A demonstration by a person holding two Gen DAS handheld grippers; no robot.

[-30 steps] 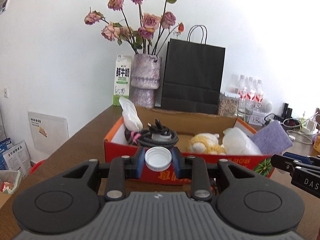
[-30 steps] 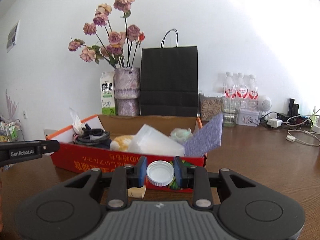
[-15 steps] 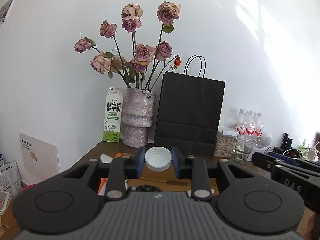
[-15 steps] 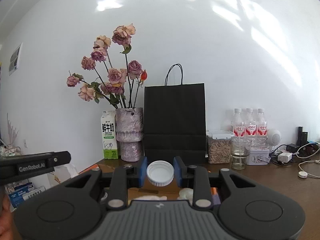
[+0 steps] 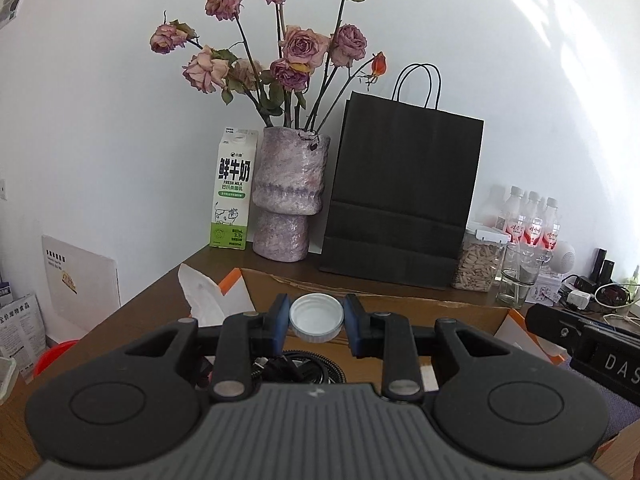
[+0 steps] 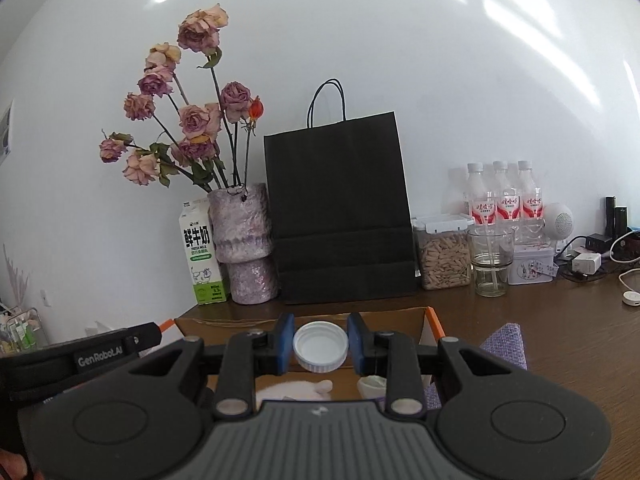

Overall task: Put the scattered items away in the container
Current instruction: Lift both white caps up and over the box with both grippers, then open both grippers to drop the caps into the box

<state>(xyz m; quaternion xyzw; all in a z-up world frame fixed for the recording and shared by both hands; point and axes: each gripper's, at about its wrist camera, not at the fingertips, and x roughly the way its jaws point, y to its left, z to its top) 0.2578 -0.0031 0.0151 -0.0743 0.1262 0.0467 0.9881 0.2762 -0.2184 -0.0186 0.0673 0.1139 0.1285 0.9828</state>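
Note:
My left gripper [image 5: 316, 322] is shut on a white bottle cap [image 5: 316, 316], its blue pads pressing both sides. My right gripper [image 6: 320, 348] is likewise shut on a second white cap [image 6: 320, 344]. Both hang over the open cardboard box [image 5: 420, 308] with its orange rim [image 6: 434, 322]. Under the left gripper lie a black coiled cable [image 5: 308, 366] and a white tissue [image 5: 202, 300]. A pale plush toy [image 6: 298, 390] and a purple cloth [image 6: 506, 344] show under the right one. Most of the box is hidden by the gripper bodies.
Behind the box stand a milk carton [image 5: 234, 196], a vase of dried roses [image 5: 290, 196] and a black paper bag [image 5: 404, 200]. To the right are a jar of seeds [image 6: 444, 256], a glass [image 6: 490, 262], water bottles [image 6: 506, 200] and chargers with cables [image 6: 588, 260].
Both grippers have moved forward from in front of the box to over it, caps still held. The box's red front wall has dropped out of view beneath them.

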